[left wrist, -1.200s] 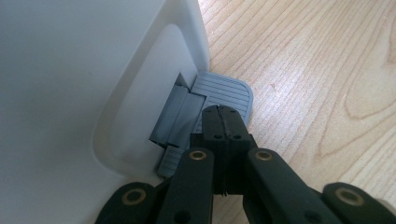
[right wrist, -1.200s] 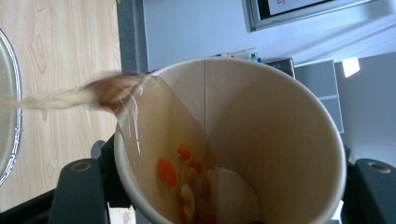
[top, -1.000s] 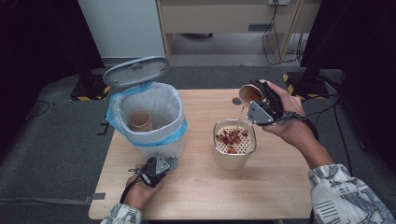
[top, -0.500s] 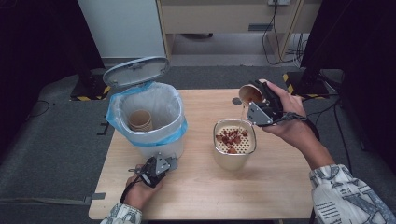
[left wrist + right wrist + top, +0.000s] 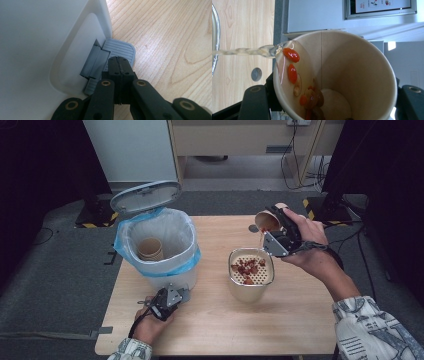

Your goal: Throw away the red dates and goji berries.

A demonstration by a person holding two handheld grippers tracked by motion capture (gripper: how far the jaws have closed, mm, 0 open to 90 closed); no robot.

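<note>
High view: right gripper (image 5: pixel 278 236) clamps a tilted brown paper cup (image 5: pixel 267 220) above the metal pot with perforated strainer insert (image 5: pixel 251 272); thin liquid stream (image 5: pixel 244 51) leaves the rim, red berries (image 5: pixel 291 55) clinging inside. Left gripper (image 5: pixel 120 65), jaws closed together with nothing between them, presses the grey ribbed pedal (image 5: pixel 120 50) of the white lined bin (image 5: pixel 159 240) on the wooden table (image 5: pixel 295 320).

I count two paper cups: one in my right gripper (image 5: pixel 278 231), one inside the bin (image 5: pixel 156 251); one strainer pot (image 5: pixel 251 272) beside the bin.
</note>
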